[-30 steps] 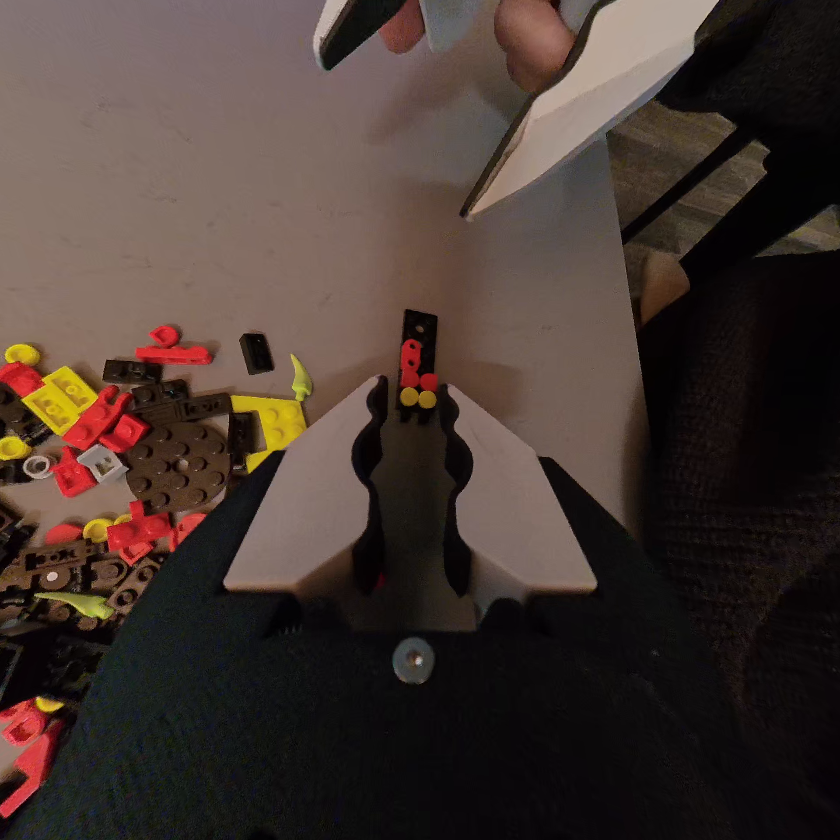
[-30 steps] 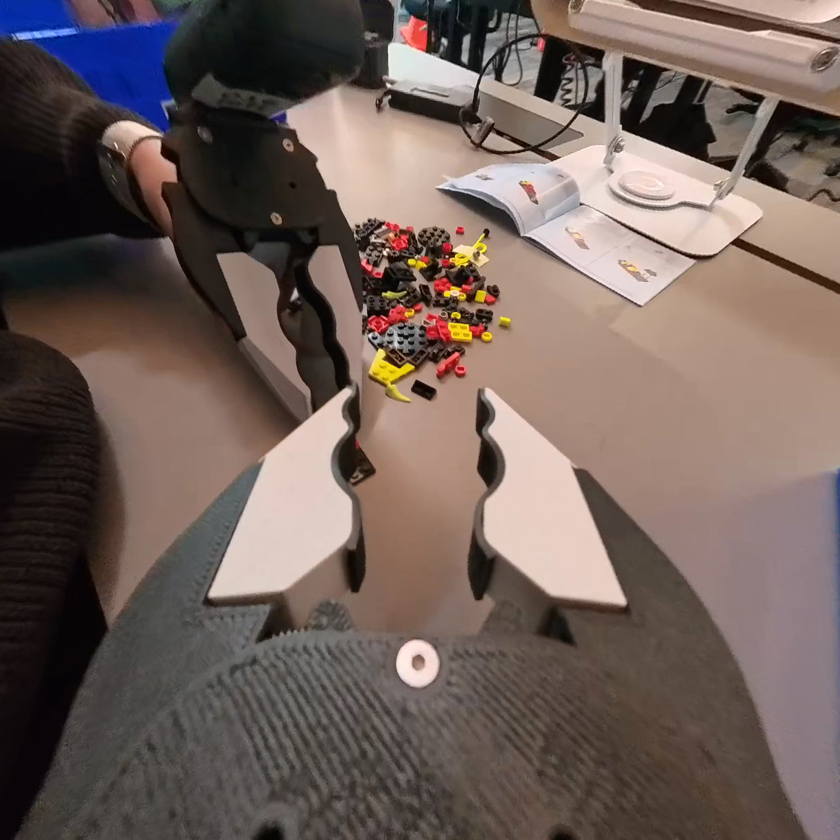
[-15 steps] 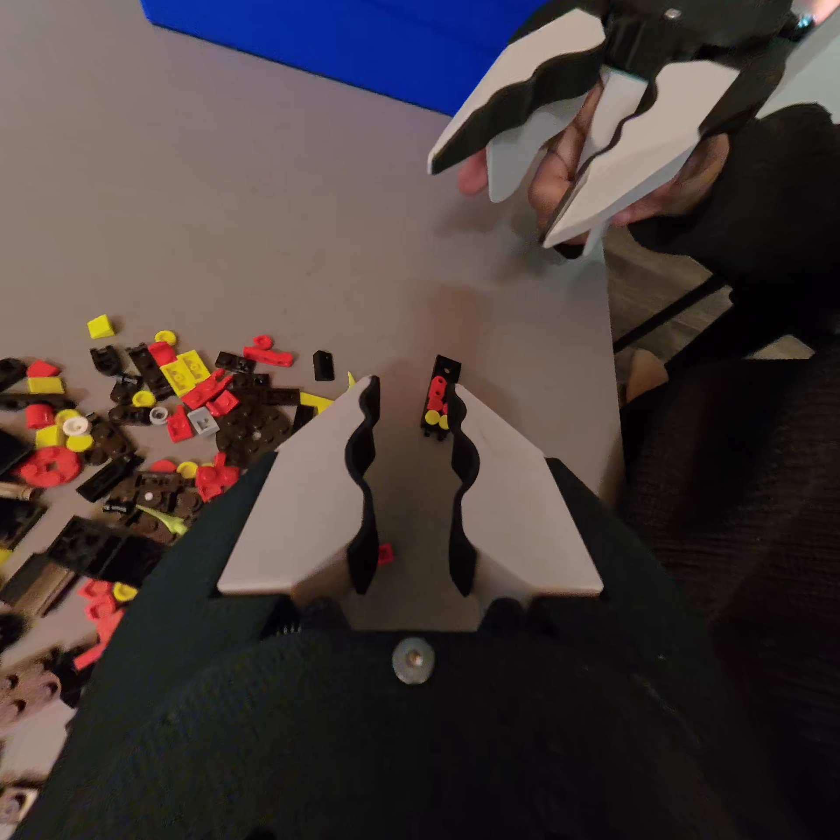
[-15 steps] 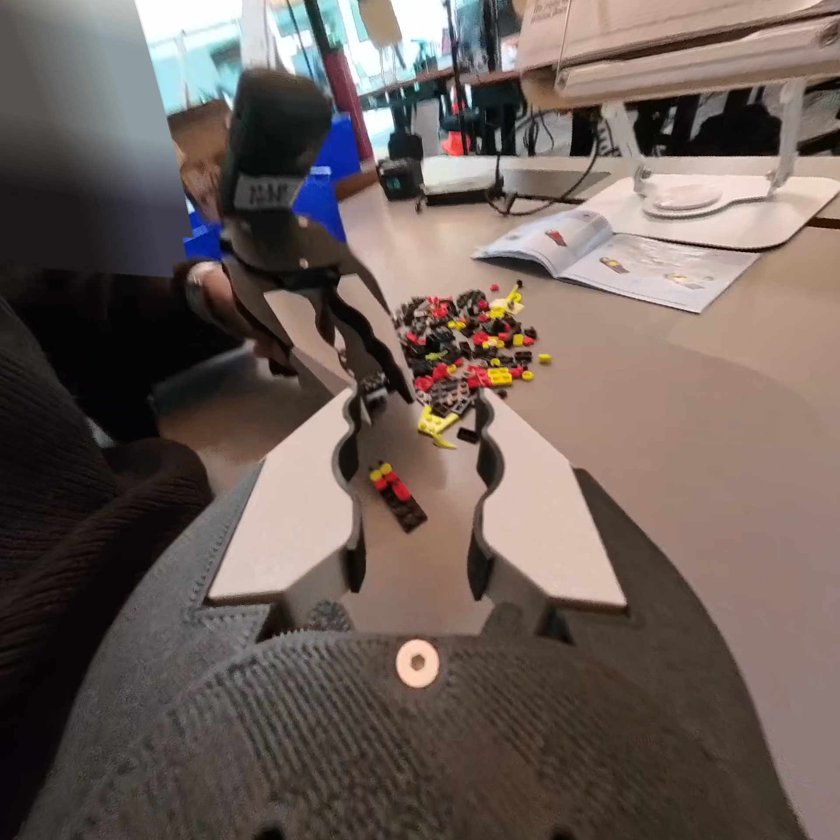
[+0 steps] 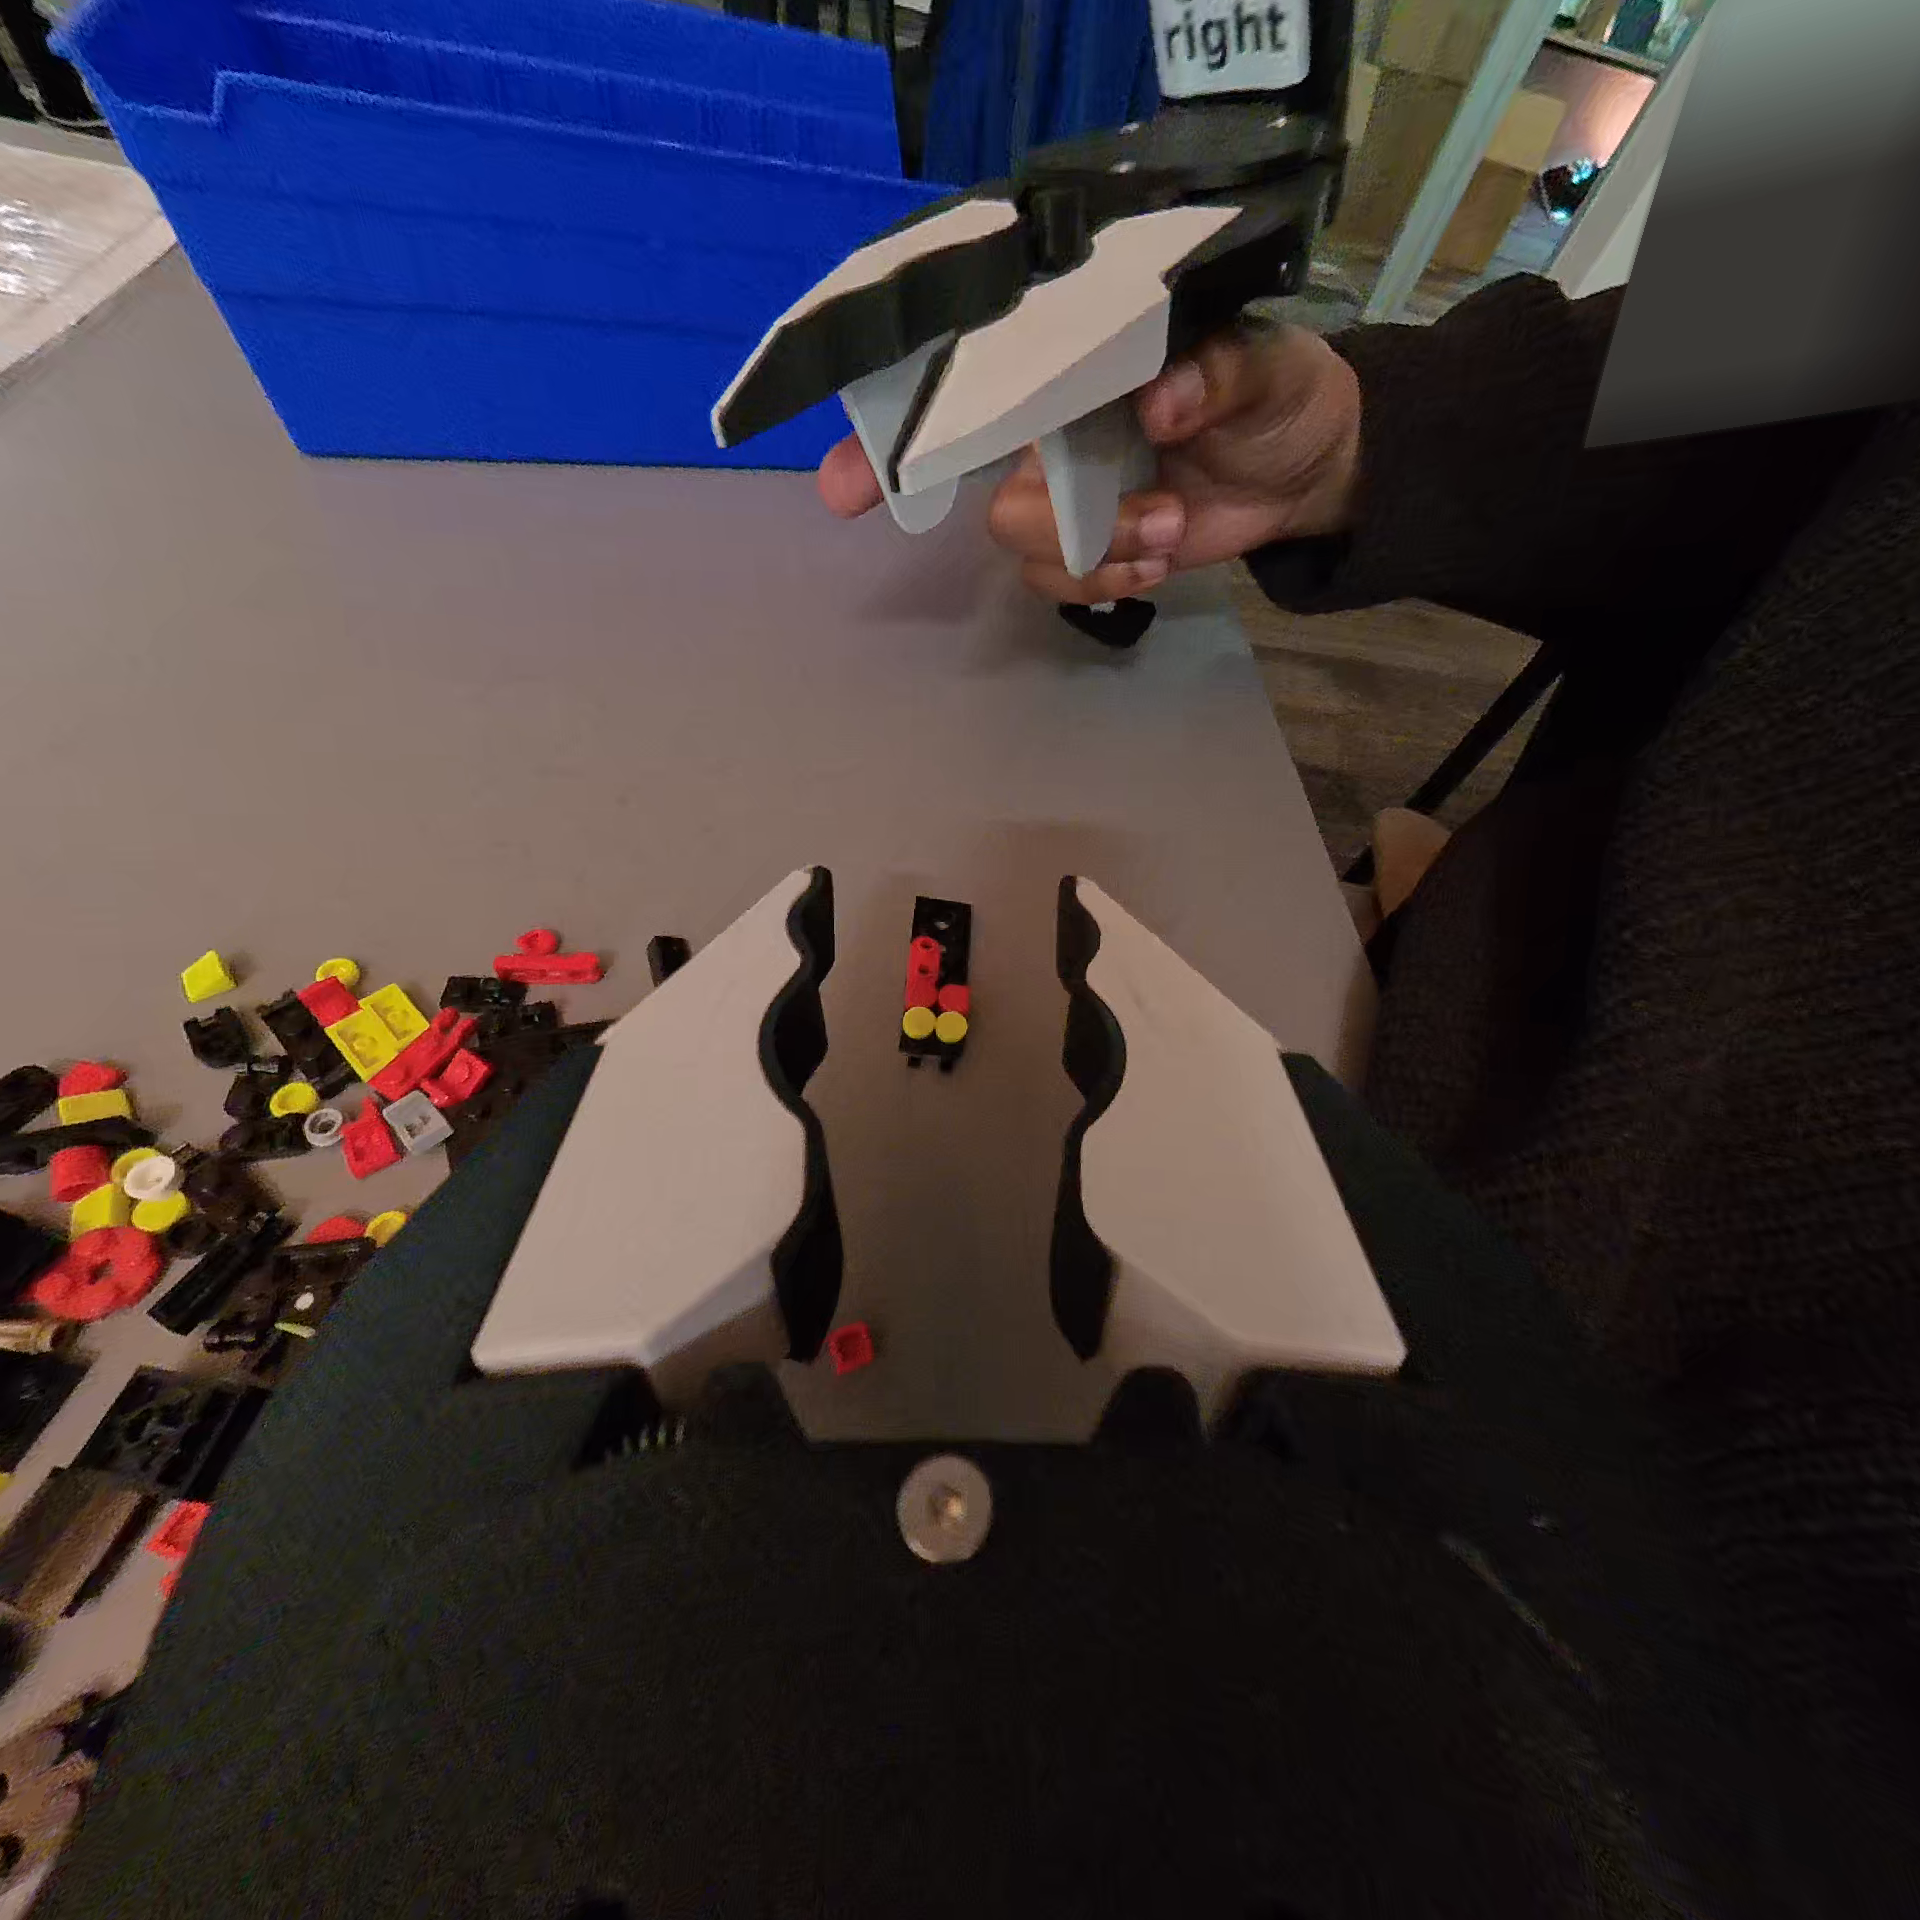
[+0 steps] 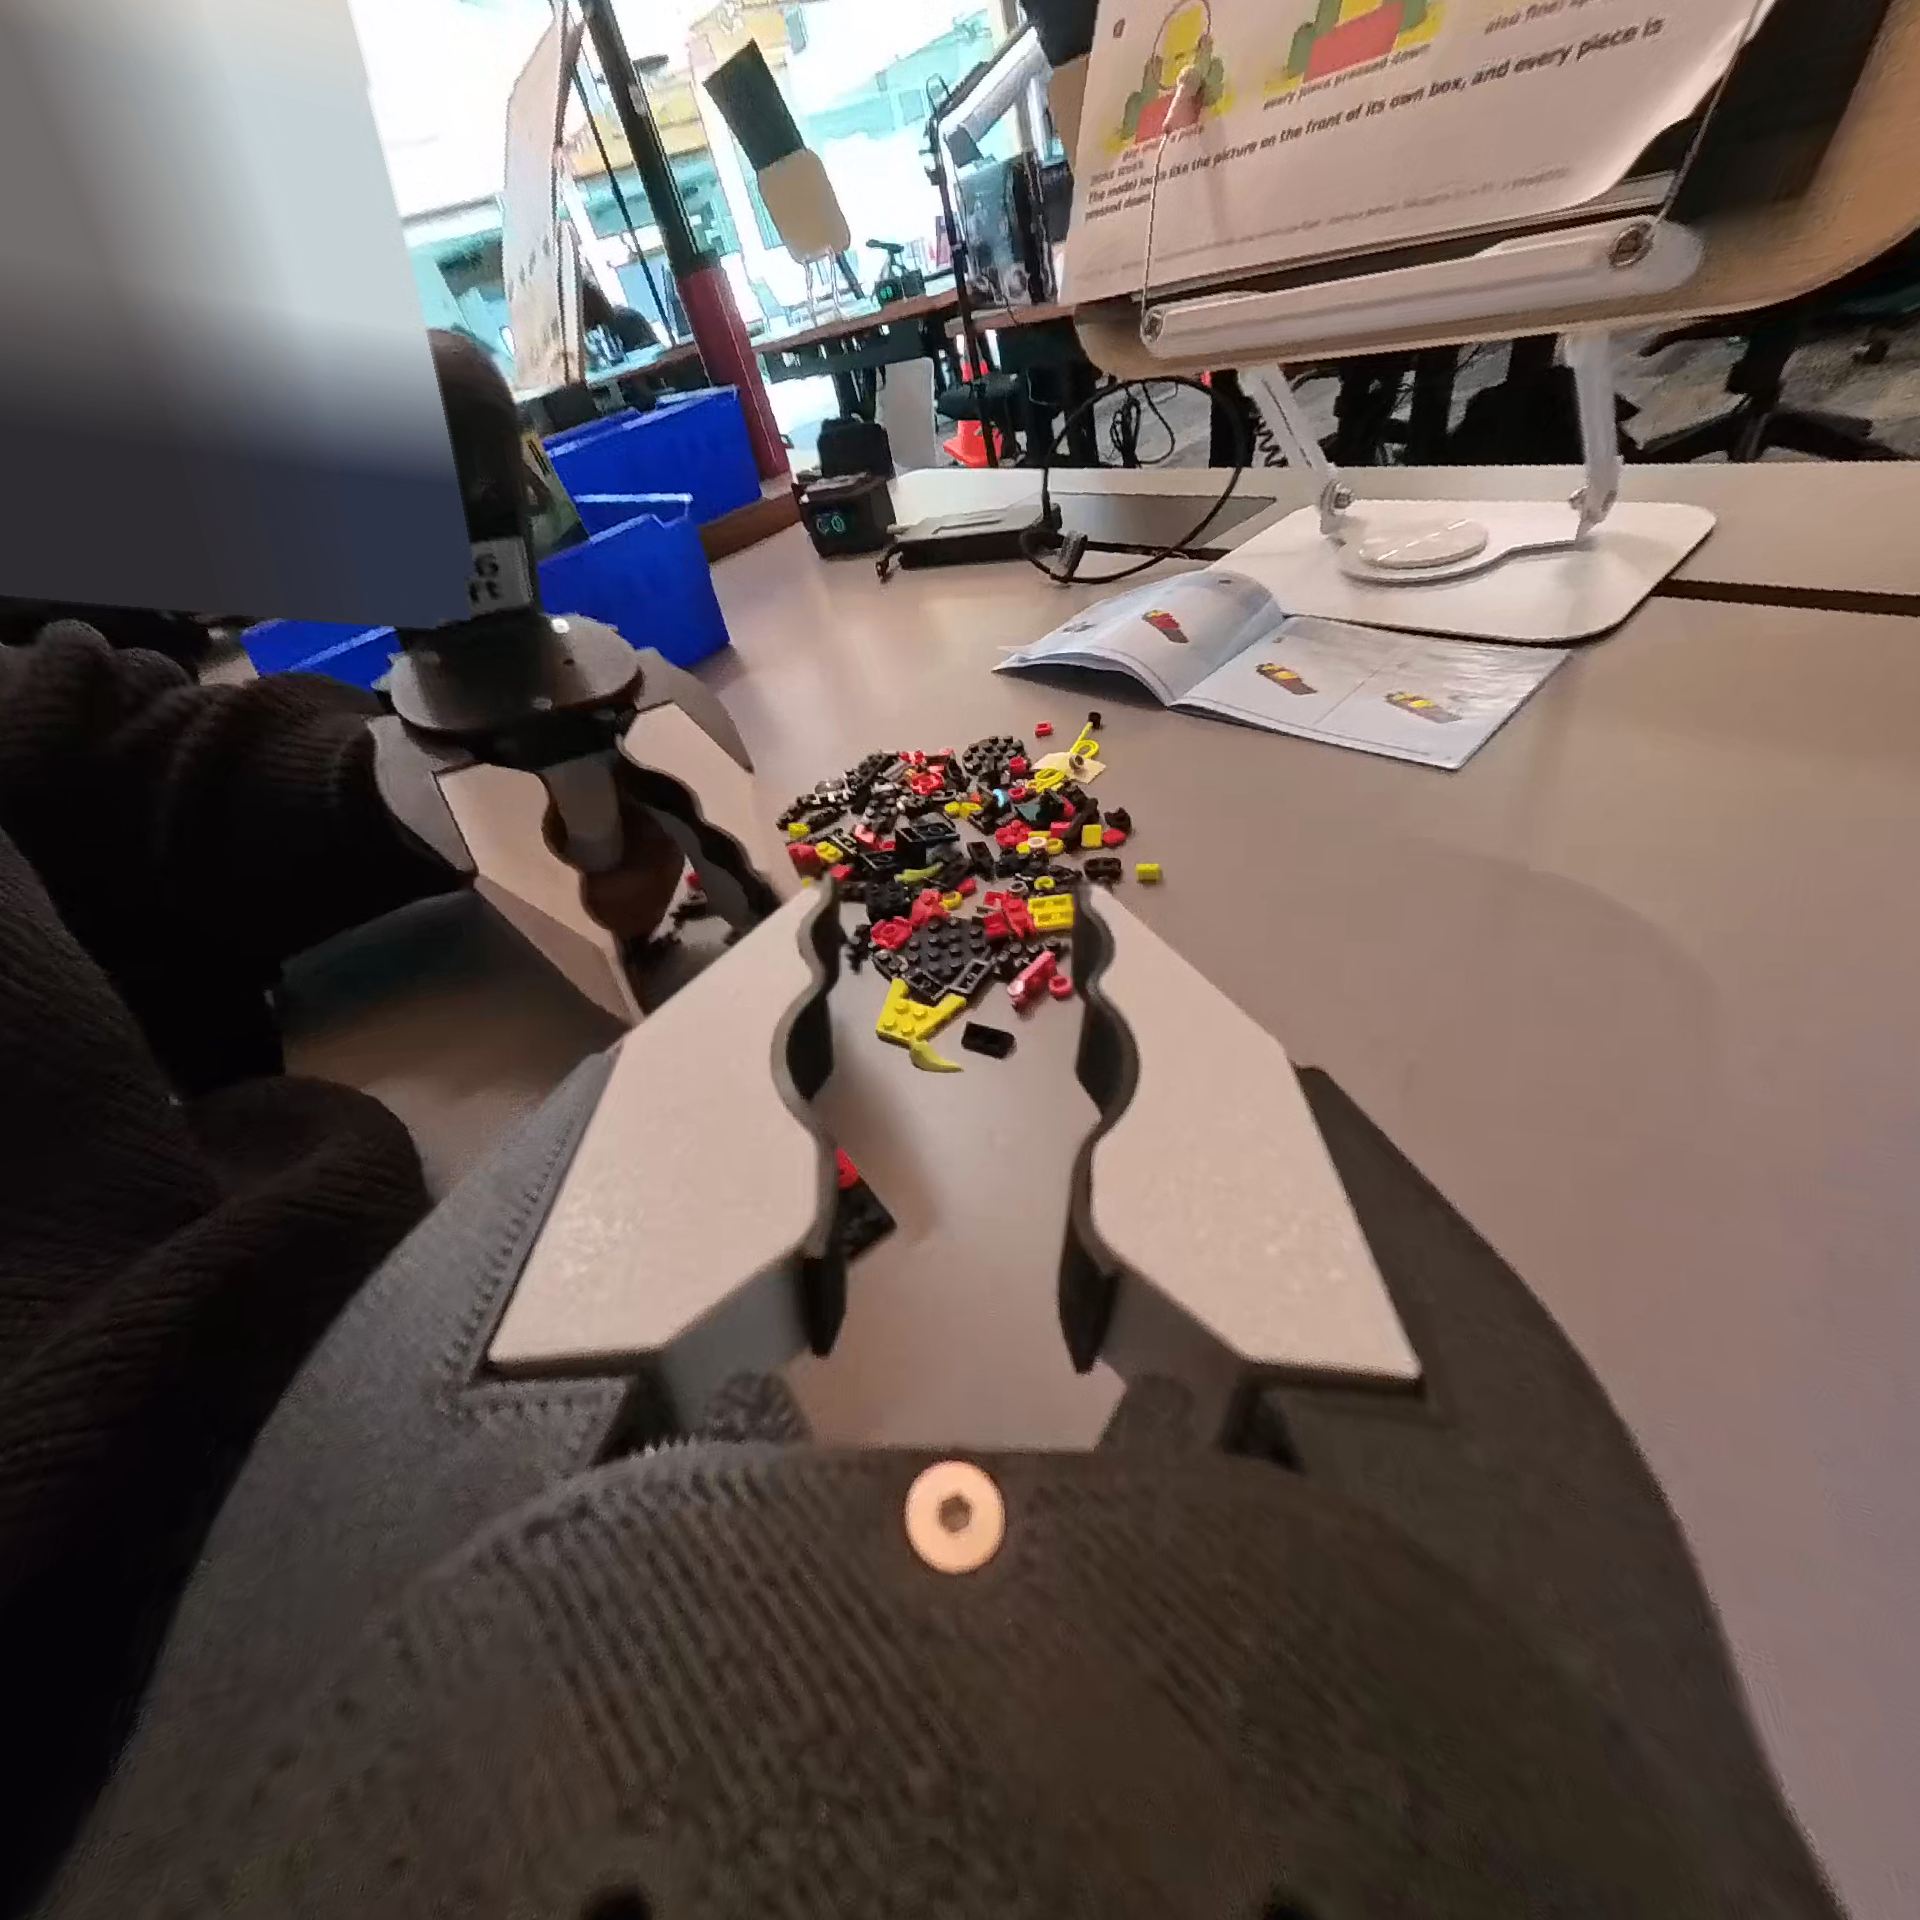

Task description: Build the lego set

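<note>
The grey table ends in an edge just right of the small black strip assembly, with bare floor and a dark-clothed lap beyond it. Ahead of the assembly lies a broad stretch of bare tabletop, bounded at the far side by a blue bin. To the left, the loose brick pile crowds the surface right up to the left gripper's body.

The left gripper hangs above the table with its jaws spread wide, holding nothing. The assembly, a black plate carrying red pieces and two yellow round studs, lies flat on the table and shows in the gap between the fingers, clear of both. A single small red piece lies near the base of the left finger.

The right gripper is likewise spread open and empty. In the left wrist view it is raised off the table near the far right corner, gripped by a hand. In its own view the brick pile lies ahead between the fingertips, and part of the assembly peeks from behind its left finger. An open instruction booklet and a white stand sit farther back, with open table to the right.
</note>
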The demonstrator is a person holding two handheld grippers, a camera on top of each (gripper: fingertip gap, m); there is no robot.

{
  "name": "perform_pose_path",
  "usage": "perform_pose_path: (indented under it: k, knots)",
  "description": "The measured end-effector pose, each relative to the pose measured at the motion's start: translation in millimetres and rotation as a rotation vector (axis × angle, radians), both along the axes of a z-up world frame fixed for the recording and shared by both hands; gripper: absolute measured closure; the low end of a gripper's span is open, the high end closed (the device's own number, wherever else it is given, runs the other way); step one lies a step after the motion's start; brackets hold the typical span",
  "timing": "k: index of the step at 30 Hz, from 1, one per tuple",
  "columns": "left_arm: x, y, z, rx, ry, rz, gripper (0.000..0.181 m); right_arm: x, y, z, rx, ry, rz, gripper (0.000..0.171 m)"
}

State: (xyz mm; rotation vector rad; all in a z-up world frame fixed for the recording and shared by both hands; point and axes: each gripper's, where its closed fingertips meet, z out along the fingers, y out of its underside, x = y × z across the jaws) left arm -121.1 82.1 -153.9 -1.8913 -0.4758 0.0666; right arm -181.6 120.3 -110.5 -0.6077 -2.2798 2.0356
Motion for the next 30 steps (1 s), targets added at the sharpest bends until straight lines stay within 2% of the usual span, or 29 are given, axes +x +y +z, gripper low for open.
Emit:
perform_pose_path:
  k: [5,11,13,16,18,21,24,27,30]
  knots:
    - [-6,-5,1,0.010,-0.005,0.024,0.144,5,-4,-8,0.082,0.080,0.004,0.132]
    - [-13,-9,11,0.073,-0.020,0.067,0.143,7,-4,-3,0.051,0.070,0.016,0.132]
    - [-18,-13,37,0.230,-0.019,0.110,0.116,14,-5,14,-0.068,0.012,0.072,0.132]
    - [-34,-52,90,0.572,-0.029,0.258,0.115,13,4,59,-0.391,-0.166,0.155,0.132]
    - [-46,-84,88,0.596,-0.031,0.393,0.120,5,5,62,-0.430,-0.203,0.166,0.133]
    - [-55,-122,60,0.449,-0.010,0.602,0.145,-9,-18,27,-0.181,-0.151,0.116,0.134]
    - [-44,-136,56,0.426,-0.007,0.661,0.181,-21,-41,-19,0.142,-0.050,0.080,0.134]
    - [-28,-137,52,0.385,0.005,0.658,0.181,-25,-54,-53,0.372,0.052,0.097,0.138]
    - [-19,-146,43,0.298,0.034,0.707,0.181,-23,-71,-57,0.409,0.092,0.142,0.138]
